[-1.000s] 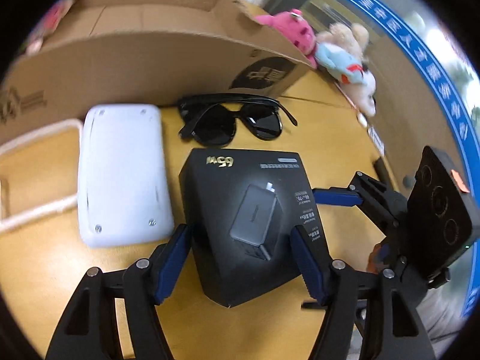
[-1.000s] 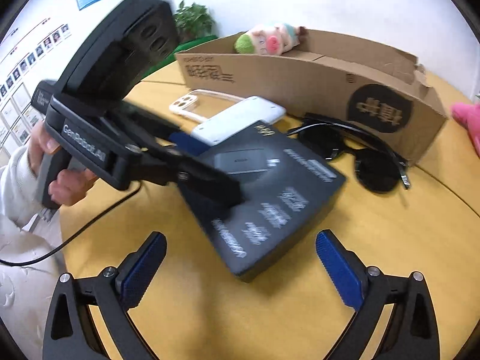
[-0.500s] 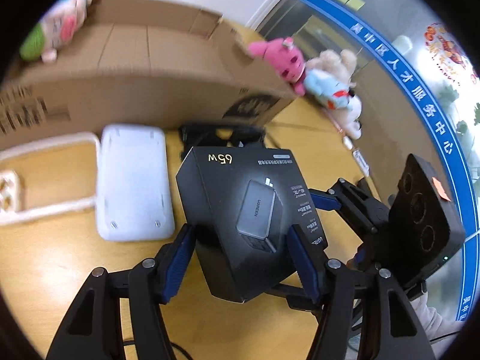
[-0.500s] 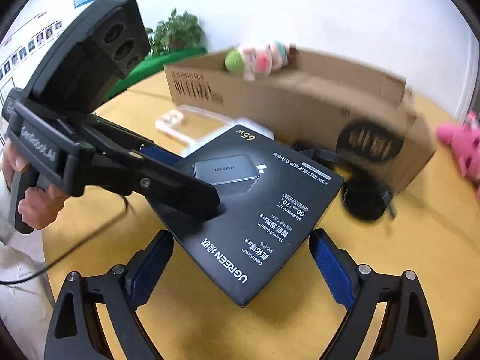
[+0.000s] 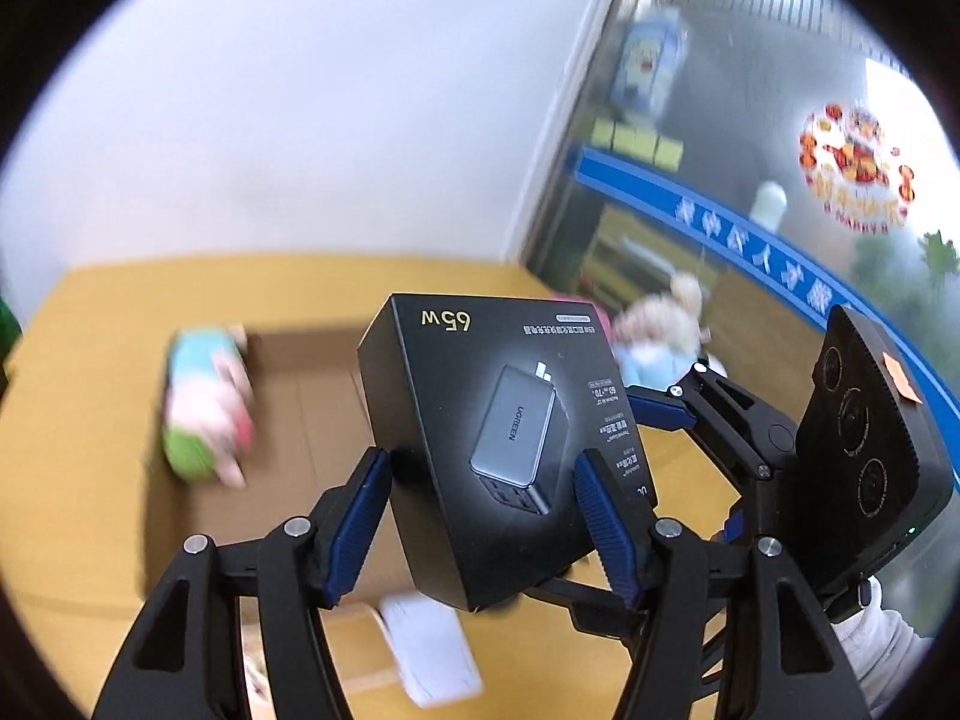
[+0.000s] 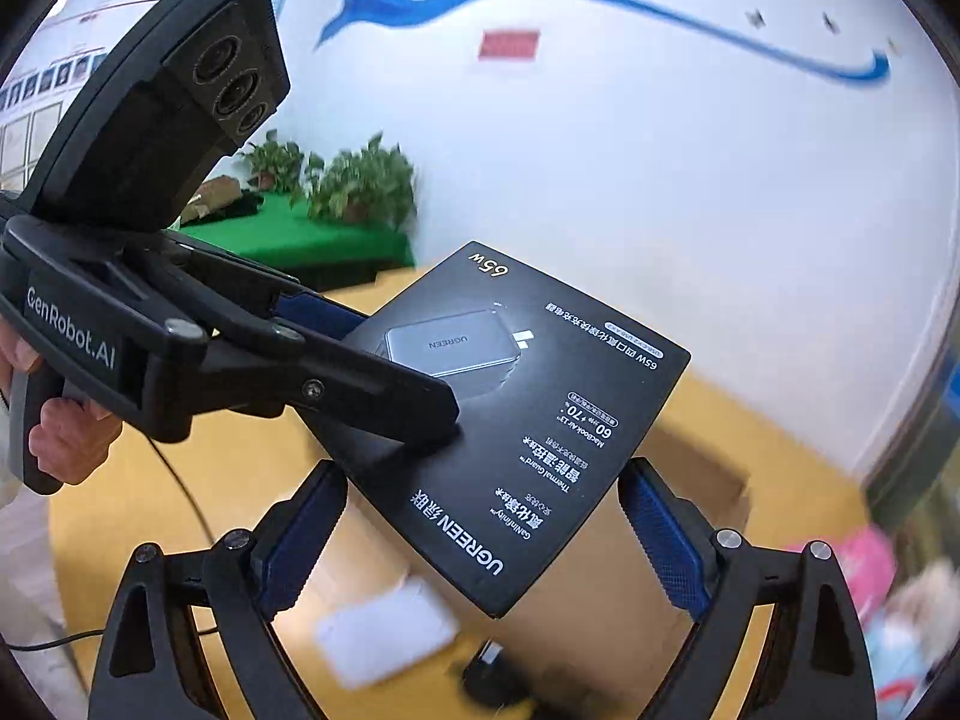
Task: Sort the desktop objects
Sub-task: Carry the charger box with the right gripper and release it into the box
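My left gripper (image 5: 480, 522) is shut on a black UGREEN charger box (image 5: 504, 450) and holds it in the air above the open cardboard box (image 5: 300, 420). In the right wrist view the left gripper (image 6: 384, 360) clamps the charger box (image 6: 540, 420) by its left end. My right gripper (image 6: 480, 540) is open, its fingers on either side of the charger box's near corner without touching it. It also shows in the left wrist view (image 5: 690, 402), behind the charger box.
A plush pig (image 5: 204, 408) lies inside the cardboard box. A white flat device (image 5: 432, 648) lies on the wooden table (image 5: 90, 324), also in the right wrist view (image 6: 390, 630). Sunglasses (image 6: 492, 672) lie beside it. Plush toys (image 5: 660, 330) sit at the table's right.
The left gripper has lifted the charger box off the table and carried it up over the cardboard box. The right gripper has followed it, still open.
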Available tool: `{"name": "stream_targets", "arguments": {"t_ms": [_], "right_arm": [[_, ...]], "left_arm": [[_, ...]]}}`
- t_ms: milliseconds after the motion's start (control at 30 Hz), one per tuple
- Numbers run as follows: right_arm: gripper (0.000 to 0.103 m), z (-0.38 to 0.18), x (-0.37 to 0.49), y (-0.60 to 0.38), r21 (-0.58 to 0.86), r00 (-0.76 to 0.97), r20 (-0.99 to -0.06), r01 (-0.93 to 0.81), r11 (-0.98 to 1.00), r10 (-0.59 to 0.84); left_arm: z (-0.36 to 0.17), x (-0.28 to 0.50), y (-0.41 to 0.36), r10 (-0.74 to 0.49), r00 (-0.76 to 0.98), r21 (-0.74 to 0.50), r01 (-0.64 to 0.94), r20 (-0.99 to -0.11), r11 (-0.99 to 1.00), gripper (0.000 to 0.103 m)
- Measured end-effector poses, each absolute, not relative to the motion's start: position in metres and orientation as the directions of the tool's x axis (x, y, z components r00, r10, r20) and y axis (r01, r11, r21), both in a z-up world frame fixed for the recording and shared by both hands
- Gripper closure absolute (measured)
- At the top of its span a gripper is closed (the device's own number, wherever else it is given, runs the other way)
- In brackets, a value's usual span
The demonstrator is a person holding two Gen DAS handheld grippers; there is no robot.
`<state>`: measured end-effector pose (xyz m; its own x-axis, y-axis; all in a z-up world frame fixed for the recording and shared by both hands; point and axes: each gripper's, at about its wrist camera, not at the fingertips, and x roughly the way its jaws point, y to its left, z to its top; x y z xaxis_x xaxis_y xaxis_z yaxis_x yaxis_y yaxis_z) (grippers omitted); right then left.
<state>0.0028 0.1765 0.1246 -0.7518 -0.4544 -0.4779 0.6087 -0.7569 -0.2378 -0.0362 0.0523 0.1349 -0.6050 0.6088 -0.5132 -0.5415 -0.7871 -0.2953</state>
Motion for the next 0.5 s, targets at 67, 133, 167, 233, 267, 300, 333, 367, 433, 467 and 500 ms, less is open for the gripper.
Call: {"name": "stream_targets", "arguments": {"t_ms": [67,133,167,233,267,300,333,367,433,467,500], "right_arm": [[0.011,0.149,-0.015,0.169,-0.251,-0.76,-0.451,0.611,-0.751,-0.468],[0.011,0.171,-0.037,0.162,-0.248,-0.757,-0.44,0.619,-0.745,-0.483],[0.011,0.18,-0.047,0.16,-0.245,-0.754,-0.436,0.625,-0.741,-0.491],[0.011,0.199,-0.065,0.157,-0.249,-0.751,-0.424,0.633,-0.733,-0.506],[0.011,0.209,-0.075,0.156,-0.253,-0.752,-0.417,0.636,-0.729,-0.511],[0.011,0.218,-0.083,0.154,-0.259,-0.753,-0.41,0.637,-0.726,-0.514],[0.011,0.227,-0.092,0.152,-0.27,-0.756,-0.403,0.637,-0.722,-0.516],[0.011,0.233,-0.101,0.151,-0.273,-0.756,-0.401,0.638,-0.72,-0.517],[0.011,0.241,-0.123,0.151,-0.267,-0.75,-0.402,0.645,-0.716,-0.525],[0.011,0.243,-0.132,0.153,-0.256,-0.744,-0.406,0.65,-0.716,-0.531],[0.011,0.243,-0.144,0.154,-0.24,-0.737,-0.412,0.655,-0.716,-0.536]], "left_arm": [[0.153,-0.056,0.046,0.606,-0.624,-0.29,-0.538,-0.494,-0.791,0.04],[0.17,-0.076,0.041,0.593,-0.646,-0.273,-0.532,-0.482,-0.802,0.04],[0.178,-0.085,0.038,0.59,-0.654,-0.271,-0.529,-0.474,-0.804,0.04],[0.195,-0.103,0.032,0.589,-0.669,-0.275,-0.524,-0.454,-0.806,0.04],[0.204,-0.11,0.031,0.584,-0.68,-0.265,-0.523,-0.443,-0.81,0.04],[0.214,-0.117,0.03,0.577,-0.693,-0.249,-0.523,-0.433,-0.815,0.04],[0.22,-0.123,0.031,0.569,-0.701,-0.234,-0.522,-0.43,-0.82,0.04],[0.228,-0.134,0.031,0.559,-0.71,-0.217,-0.52,-0.427,-0.826,0.04],[0.234,-0.151,0.031,0.553,-0.713,-0.221,-0.511,-0.432,-0.831,0.04],[0.234,-0.162,0.032,0.551,-0.71,-0.228,-0.506,-0.438,-0.832,0.04],[0.233,-0.175,0.033,0.549,-0.705,-0.235,-0.5,-0.448,-0.834,0.04]]}}
